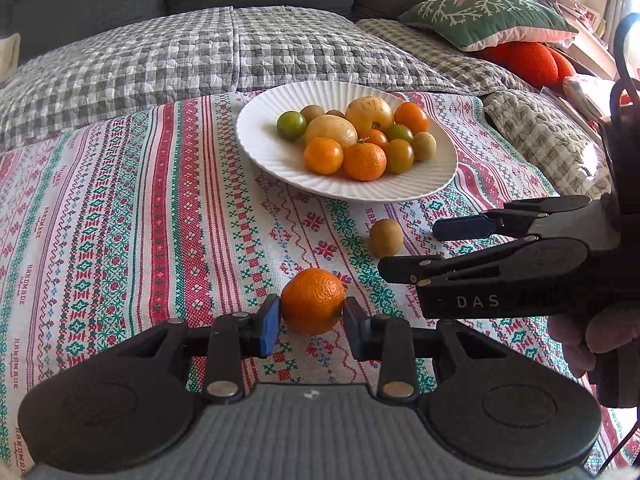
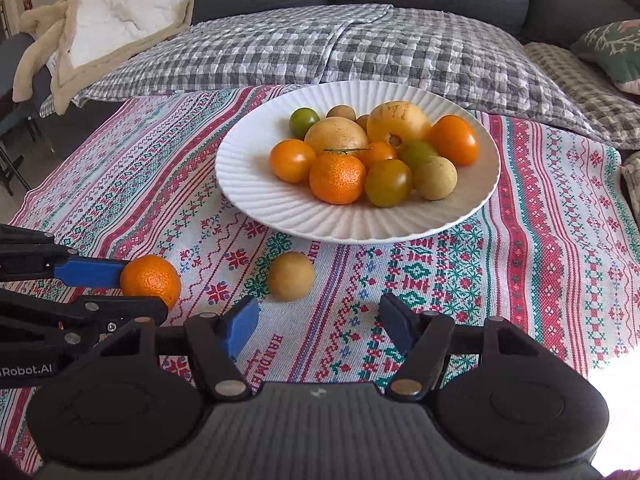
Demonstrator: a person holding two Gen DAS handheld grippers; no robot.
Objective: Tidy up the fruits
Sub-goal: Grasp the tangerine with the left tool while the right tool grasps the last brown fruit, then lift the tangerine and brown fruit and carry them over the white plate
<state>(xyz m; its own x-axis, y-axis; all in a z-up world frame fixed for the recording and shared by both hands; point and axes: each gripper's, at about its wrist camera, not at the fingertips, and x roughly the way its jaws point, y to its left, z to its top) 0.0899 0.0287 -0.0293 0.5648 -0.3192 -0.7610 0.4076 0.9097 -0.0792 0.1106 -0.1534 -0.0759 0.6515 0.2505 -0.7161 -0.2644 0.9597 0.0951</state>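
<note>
A small orange mandarin [image 1: 312,300] is pinched between the blue pads of my left gripper [image 1: 312,314], low over the patterned tablecloth. The right wrist view shows the same mandarin [image 2: 151,280] at the left, in the left gripper [image 2: 144,293]. A round tan fruit [image 2: 291,276] lies loose on the cloth just ahead of my right gripper [image 2: 319,316], which stands open with nothing between its pads. In the left wrist view the right gripper [image 1: 409,250] points at that tan fruit [image 1: 385,238] from the right. Beyond both, a white ribbed plate [image 2: 280,208] holds several orange, green and yellow fruits.
The striped tablecloth [image 1: 120,220] covers the table. Behind the table is a sofa with a grey checked quilt [image 2: 320,48] on it. A green cushion [image 1: 488,16] and an orange ball lie at the far right, a cream blanket [image 2: 92,32] at the far left. A hand [image 1: 592,340] holds the right gripper.
</note>
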